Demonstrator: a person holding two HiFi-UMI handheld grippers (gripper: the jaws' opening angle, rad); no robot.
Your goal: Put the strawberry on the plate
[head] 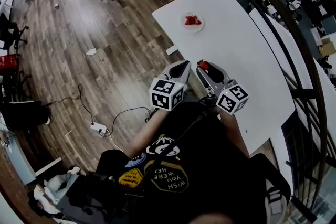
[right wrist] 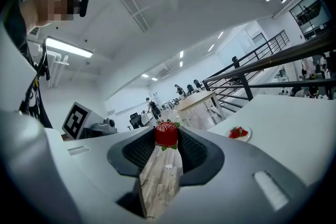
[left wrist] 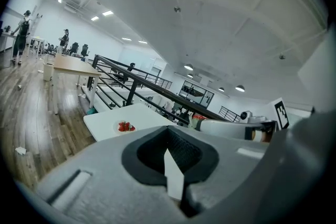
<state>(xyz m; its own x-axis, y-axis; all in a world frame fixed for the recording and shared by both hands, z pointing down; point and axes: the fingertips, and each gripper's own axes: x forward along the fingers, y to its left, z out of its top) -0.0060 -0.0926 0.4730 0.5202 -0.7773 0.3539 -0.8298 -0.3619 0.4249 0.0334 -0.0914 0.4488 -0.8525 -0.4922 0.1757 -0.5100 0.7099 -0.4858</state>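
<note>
A small white plate point(head: 193, 22) holding a few strawberries sits near the far end of the white table point(head: 247, 60). It also shows in the left gripper view as the plate point(left wrist: 125, 126) and in the right gripper view as the plate point(right wrist: 239, 134), well ahead of both grippers. My right gripper point(head: 203, 68) is shut on a red strawberry point(head: 202, 65) over the table's near left edge. The strawberry point(right wrist: 166, 134) is pinched between the tips of the right gripper point(right wrist: 166, 139). My left gripper point(head: 182, 65) hangs beside it, off the table edge. The left gripper point(left wrist: 168, 140) is shut and holds nothing.
A dark metal railing point(head: 294, 44) runs along the table's far side. Wooden floor point(head: 105, 34) lies to the left, with a power strip and cables point(head: 98, 127) and scraps of litter. More tables and desks stand beyond the railing.
</note>
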